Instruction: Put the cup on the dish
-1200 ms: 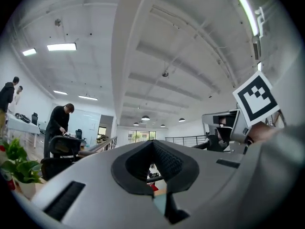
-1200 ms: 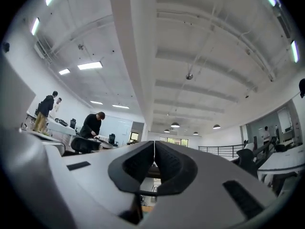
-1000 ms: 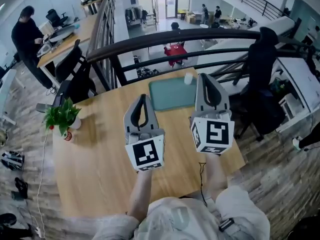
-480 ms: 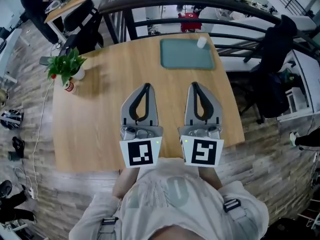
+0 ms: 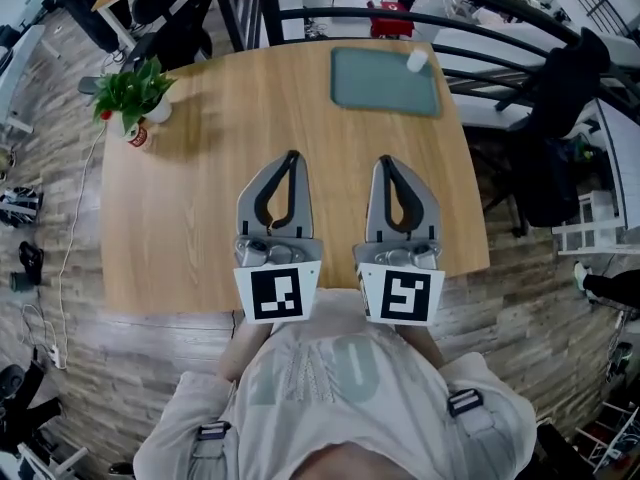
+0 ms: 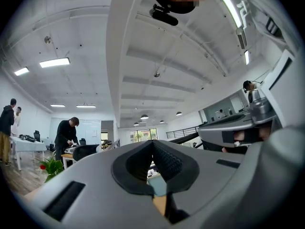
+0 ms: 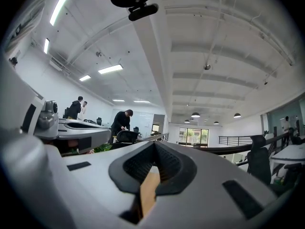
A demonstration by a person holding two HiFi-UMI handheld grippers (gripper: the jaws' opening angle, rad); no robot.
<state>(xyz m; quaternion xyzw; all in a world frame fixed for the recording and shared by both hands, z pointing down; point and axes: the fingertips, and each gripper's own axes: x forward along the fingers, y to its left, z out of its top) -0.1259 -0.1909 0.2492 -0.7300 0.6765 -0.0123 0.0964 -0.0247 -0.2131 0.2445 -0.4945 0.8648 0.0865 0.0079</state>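
The table (image 5: 200, 218) stretches away from the person at its near edge. On its far right part lies the dish (image 5: 385, 83), with the cup (image 5: 417, 61) at the dish's far right corner — on it or just beside it, I cannot tell. A potted plant (image 5: 130, 93) stands at the far left corner. The left gripper (image 5: 291, 156) and right gripper (image 5: 384, 160) are side by side over the near middle, well apart from the dish. A railing (image 5: 270, 13) runs behind the table — a chair (image 5: 560, 118) stands to its right.

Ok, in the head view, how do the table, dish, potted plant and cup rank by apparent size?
1. table, by far the largest.
2. dish and potted plant: too alike in spread to rank.
3. cup, clearly the smallest.
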